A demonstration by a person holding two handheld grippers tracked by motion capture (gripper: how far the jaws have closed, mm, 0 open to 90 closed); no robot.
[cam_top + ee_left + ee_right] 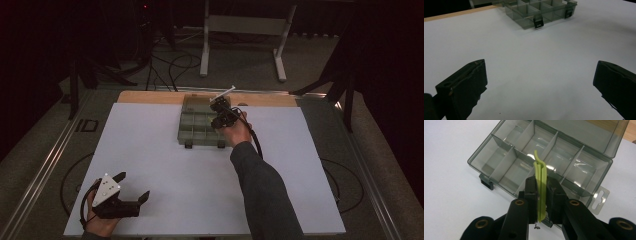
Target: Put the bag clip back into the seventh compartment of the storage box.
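A smoky clear organizer box (186,131) with several empty compartments lies open at the far middle of the white board (165,170). Its lid (584,132) is folded back. My right gripper (541,183) hovers over the box (479,155), shut on a thin yellow-green plastic strip (540,167) whose curved tip sticks out past the jaws. From above, that gripper (220,117) hangs over the box's right side. My left gripper (133,185) rests at the board's near left corner, open with nothing between its jaws (541,80). The box (529,24) lies far ahead of it.
A wooden table edge (150,97) runs behind the board. A white metal stand (240,25) and cables sit on the floor beyond the table. A hang tab (600,198) sticks out from the box's side.
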